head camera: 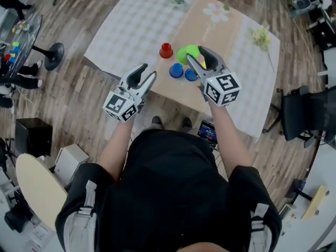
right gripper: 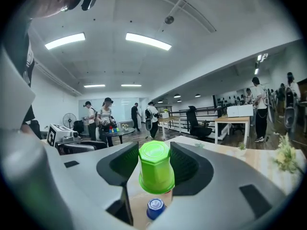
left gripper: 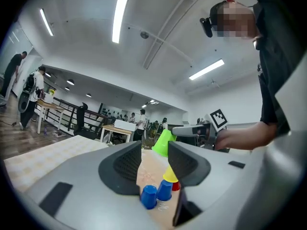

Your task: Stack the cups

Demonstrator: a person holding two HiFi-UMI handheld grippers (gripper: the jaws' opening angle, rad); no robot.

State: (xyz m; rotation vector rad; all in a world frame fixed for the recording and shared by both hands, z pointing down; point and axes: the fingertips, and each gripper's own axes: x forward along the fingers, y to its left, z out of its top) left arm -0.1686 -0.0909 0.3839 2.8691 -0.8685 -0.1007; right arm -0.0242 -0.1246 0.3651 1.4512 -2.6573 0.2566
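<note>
My right gripper (head camera: 195, 55) (right gripper: 156, 158) is shut on an upside-down green cup (head camera: 186, 53) (right gripper: 156, 169), held above the table. Below it, on the tan strip of the table, stand two blue cups (head camera: 176, 70) (head camera: 191, 75); one blue cup (right gripper: 154, 208) shows under the green one in the right gripper view. A red cup (head camera: 166, 50) stands to the left of the green one. My left gripper (head camera: 148, 73) (left gripper: 154, 153) hangs open and empty near the table's front edge. Through its jaws I see the green cup (left gripper: 163, 142), a yellow cup (left gripper: 170, 174), the blue cups (left gripper: 148, 197) and the red cup (left gripper: 176, 186).
The table (head camera: 131, 30) has a checkered cloth with flower sprigs (head camera: 261, 37) at its far and right sides. A black office chair (head camera: 304, 113) stands to the right, and a round stool base (head camera: 53, 55) to the left. People stand in the background of both gripper views.
</note>
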